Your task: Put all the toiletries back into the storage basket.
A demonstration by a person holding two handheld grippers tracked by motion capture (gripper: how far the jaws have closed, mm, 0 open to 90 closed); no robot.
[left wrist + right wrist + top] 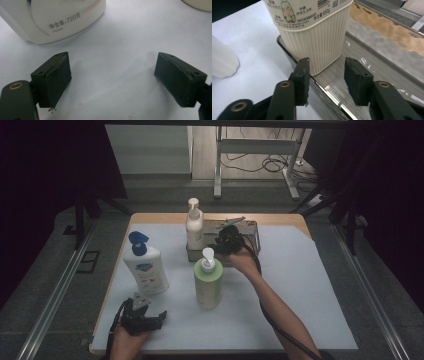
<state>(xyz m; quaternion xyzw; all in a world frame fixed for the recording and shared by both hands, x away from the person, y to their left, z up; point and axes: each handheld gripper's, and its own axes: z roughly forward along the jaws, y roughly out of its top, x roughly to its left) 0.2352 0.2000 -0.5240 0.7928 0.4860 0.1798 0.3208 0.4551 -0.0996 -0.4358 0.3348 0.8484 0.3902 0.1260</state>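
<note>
Cream ribbed bottle (312, 37) is stood upright in the metal tray (372, 75), apparently released; right tool (327, 75) is parted, pads clear of it. Left tool (112, 77) is held wide, empty, resting idle on the desk (120, 45) near the white bottle (50, 17).

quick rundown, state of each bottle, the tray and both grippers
cream pump bottle: upright in the metal tray
metal tray: flat on the table
green pump bottle: upright on the table
white bottle with blue cap: upright on the table
left gripper: open, nothing between jaws
right gripper: open, just short of the cream bottle
</note>
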